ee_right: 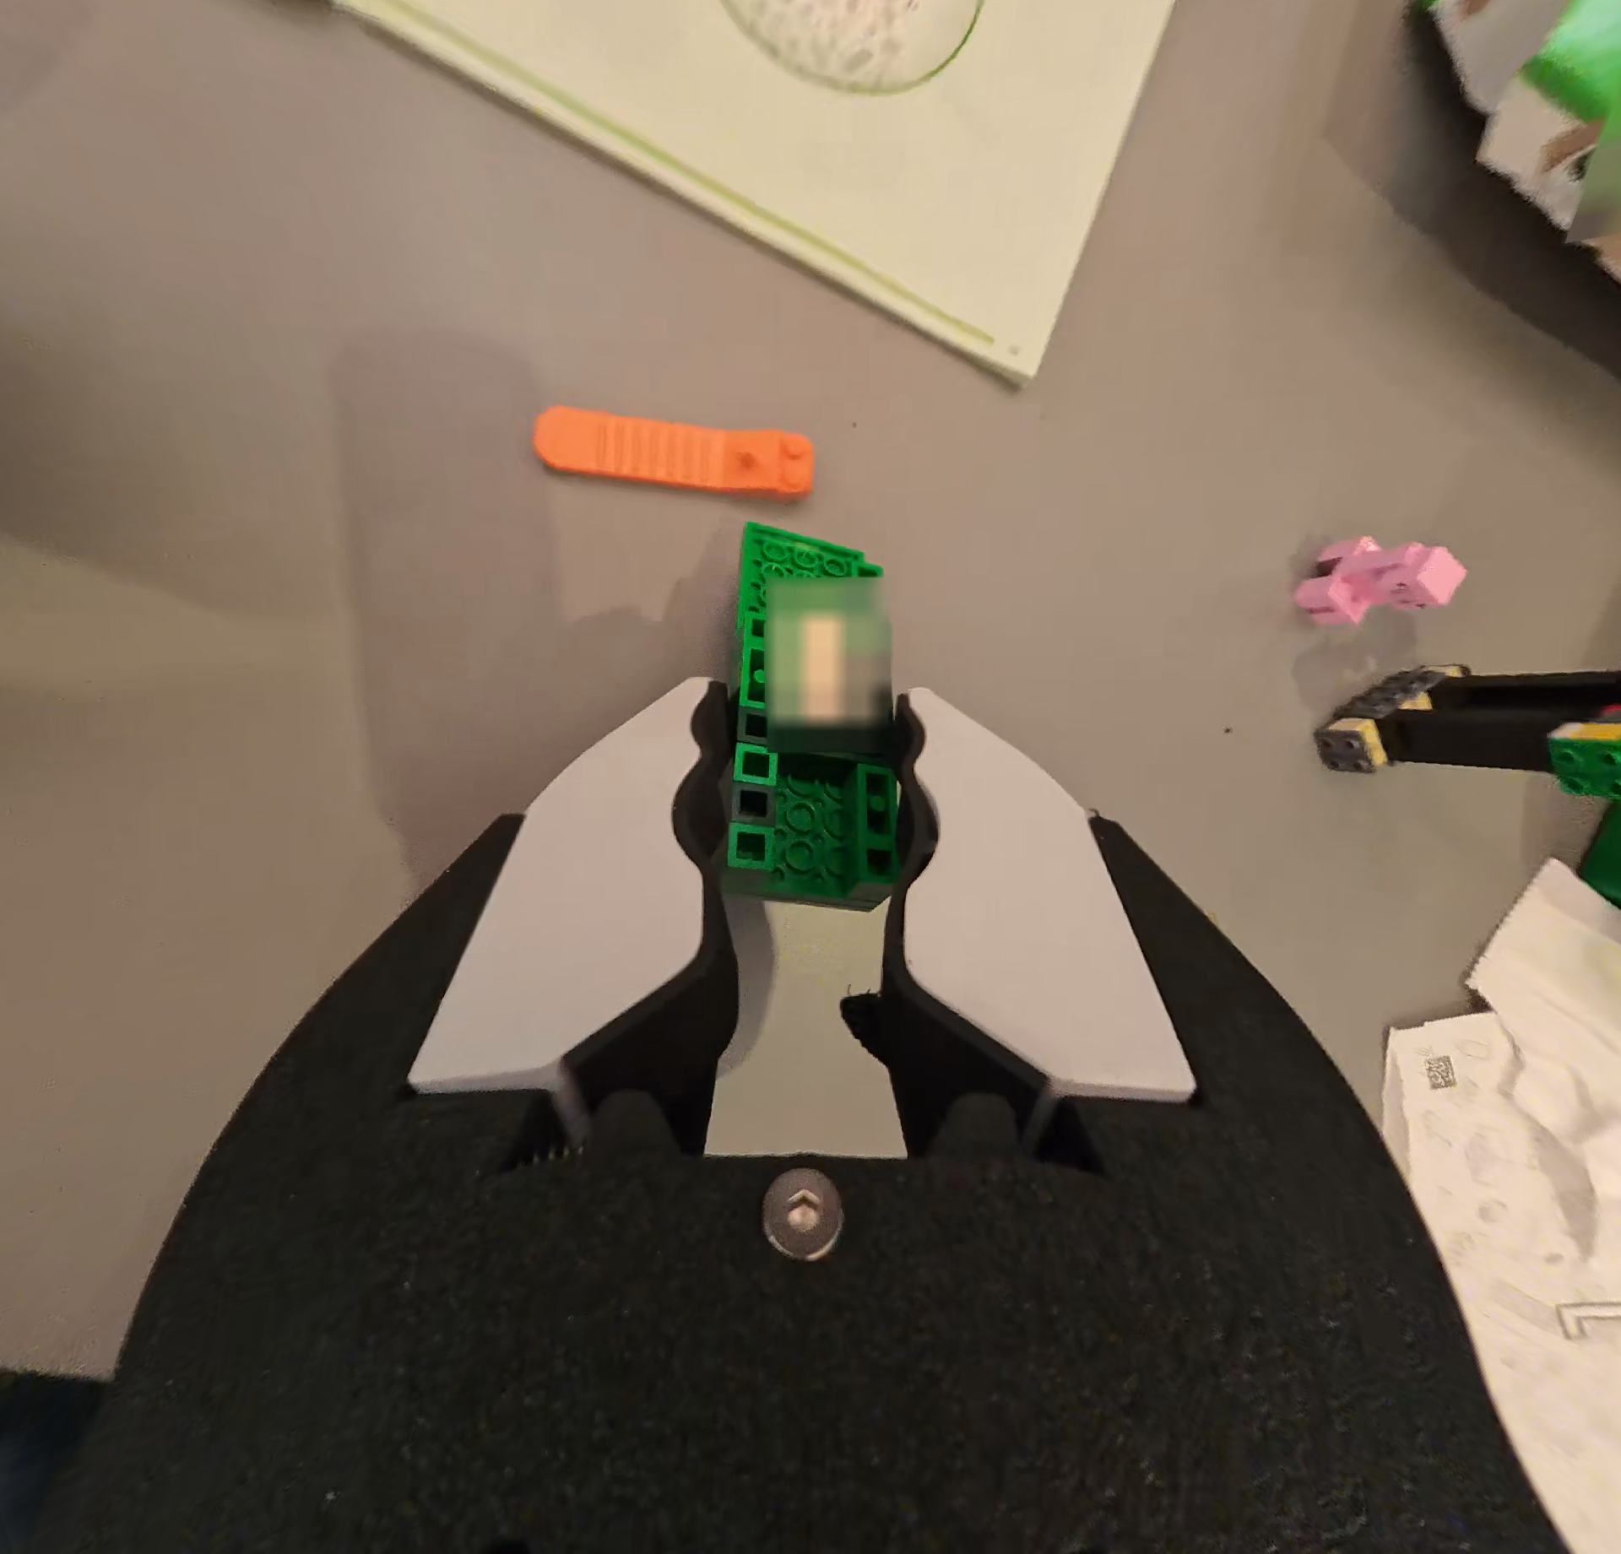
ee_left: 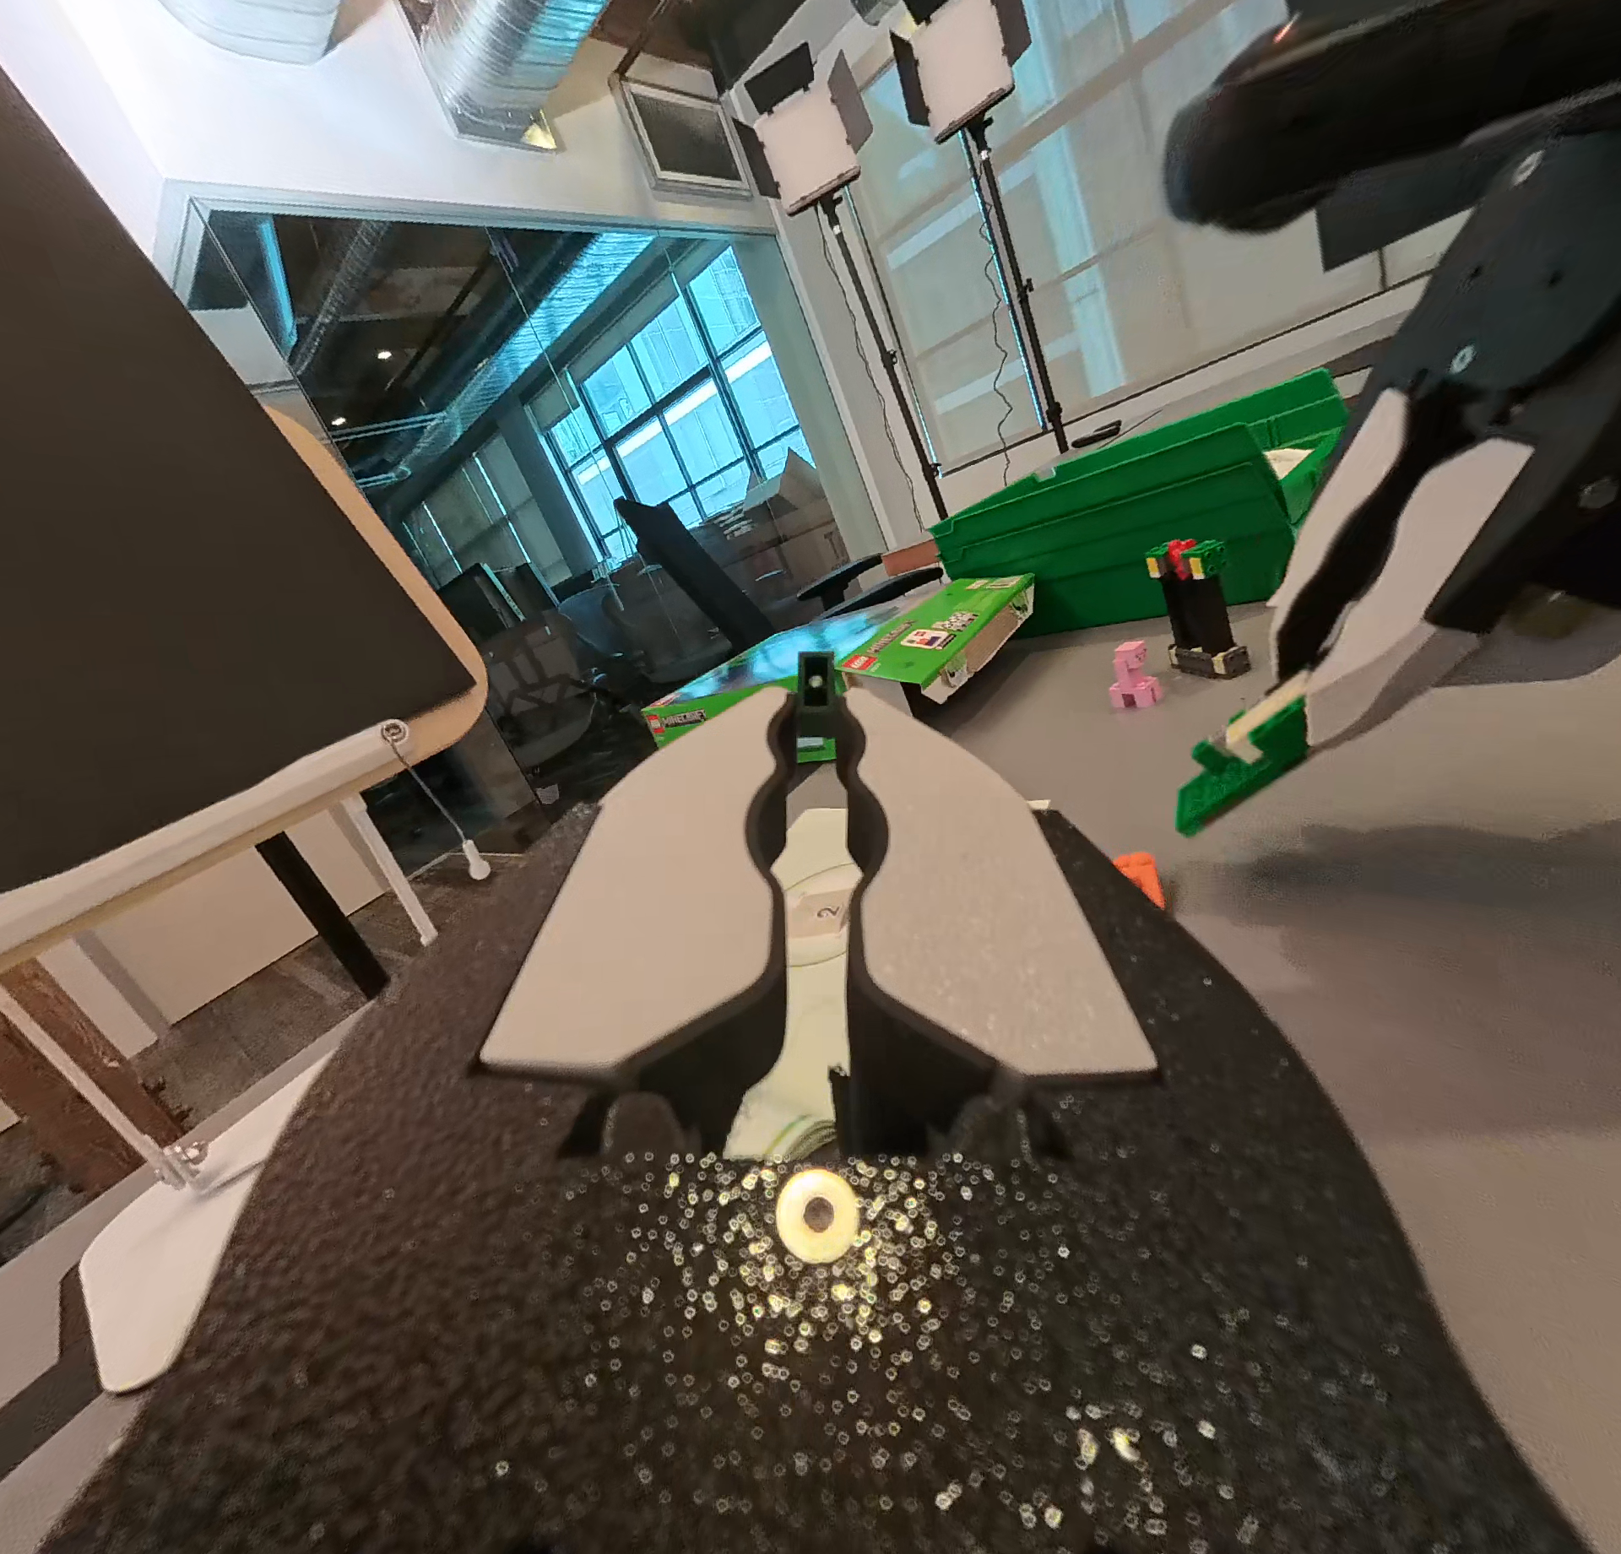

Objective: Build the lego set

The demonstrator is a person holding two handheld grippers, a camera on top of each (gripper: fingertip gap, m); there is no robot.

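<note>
Left wrist view: left gripper (ee_left: 816, 705) pinches a small dark piece (ee_left: 816, 679) at its tips, raised off the table (ee_left: 1316, 986).

Right wrist view: right gripper (ee_right: 811, 723) clamps the green assembly (ee_right: 803, 819) above mid-table, orange separator (ee_right: 674, 454) beyond.

Likely a joining step; next, align studs and press.

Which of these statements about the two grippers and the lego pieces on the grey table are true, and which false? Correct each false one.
1. The right gripper is clamped on a green plate assembly. True.
2. The left gripper is empty. False: it grips a small dark piece at its tips.
3. The orange brick separator lies on the table. True.
4. The pink pig figure sits inside the green bin. False: it stands on the table.
</note>
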